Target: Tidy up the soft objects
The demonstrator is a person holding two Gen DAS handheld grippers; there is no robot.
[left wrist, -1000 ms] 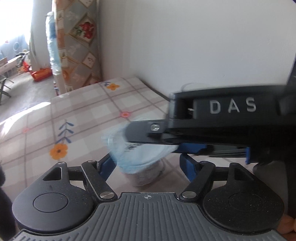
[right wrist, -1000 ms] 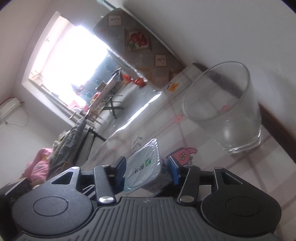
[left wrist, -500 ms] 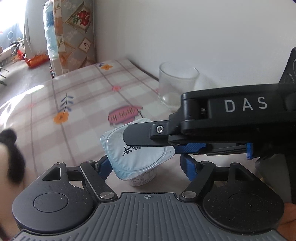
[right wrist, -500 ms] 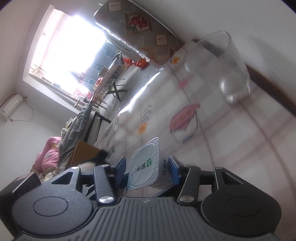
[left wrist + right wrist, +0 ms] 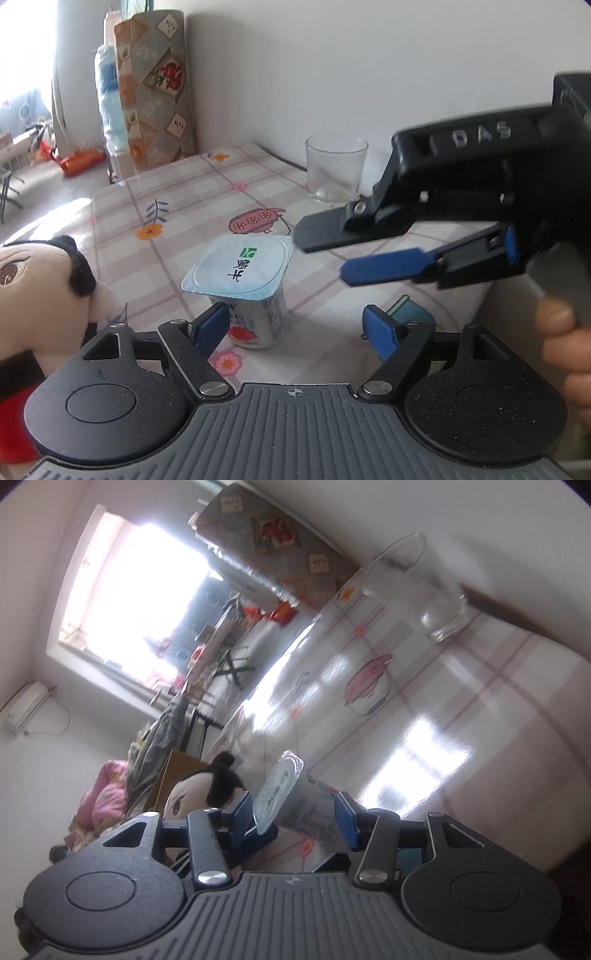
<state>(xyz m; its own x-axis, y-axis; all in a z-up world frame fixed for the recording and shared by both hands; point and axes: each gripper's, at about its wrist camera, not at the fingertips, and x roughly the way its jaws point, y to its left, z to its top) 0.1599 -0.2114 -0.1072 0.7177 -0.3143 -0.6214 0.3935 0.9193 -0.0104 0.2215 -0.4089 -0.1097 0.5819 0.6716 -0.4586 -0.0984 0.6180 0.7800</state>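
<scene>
Hovering by yogurt cup (image 5: pixel 238 280) on tabletop (image 5: pixel 177 206); left gripper (image 5: pixel 295 326) and right gripper (image 5: pixel 321 254) jaws apart, gripping nothing; plush doll (image 5: pixel 44 288) not yet sorted.

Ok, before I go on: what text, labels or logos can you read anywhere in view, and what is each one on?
"DAS": raised letters on the body of the right gripper, seen from the left wrist.
Yogurt cup, lid: a green logo and dark characters, too skewed to read.
Yogurt cup, side: small print above a red picture, too blurred to read.
Nothing else legible in either view.
</scene>
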